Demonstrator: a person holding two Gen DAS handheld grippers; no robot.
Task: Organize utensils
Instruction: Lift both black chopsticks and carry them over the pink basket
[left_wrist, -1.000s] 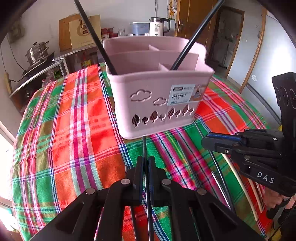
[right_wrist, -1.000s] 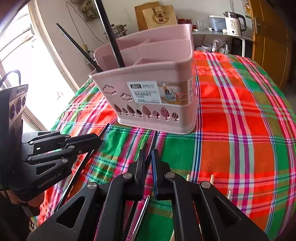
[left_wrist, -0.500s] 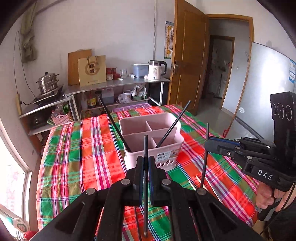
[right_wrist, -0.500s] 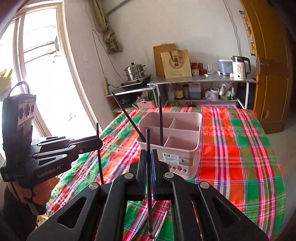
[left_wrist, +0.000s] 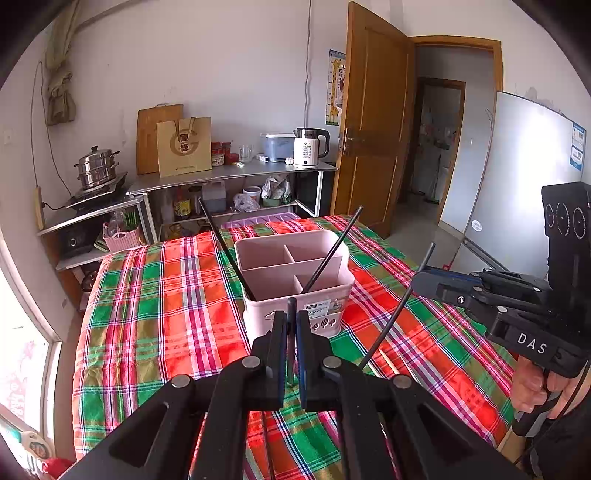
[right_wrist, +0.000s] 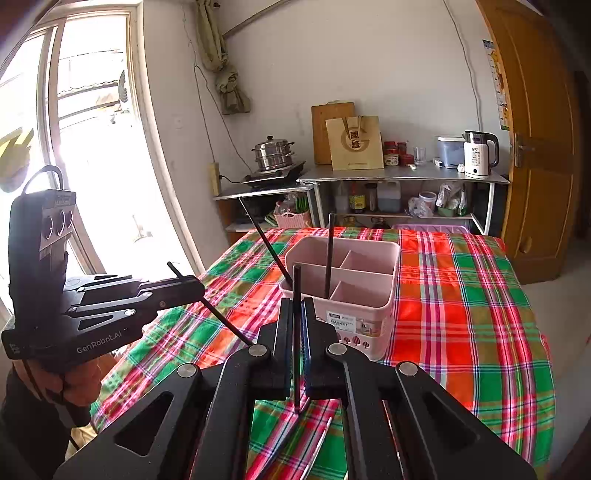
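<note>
Left wrist view: a black chopstick (left_wrist: 291, 334) is pinched upright by the left gripper (left_wrist: 291, 343), near a pink basket (left_wrist: 295, 284). Another black chopstick (right_wrist: 296, 332) is clamped by the right gripper (right_wrist: 295, 332), nearer than the basket.

2 black chopsticks (left_wrist: 334, 254) in pink basket (left_wrist: 295, 291)
</note>
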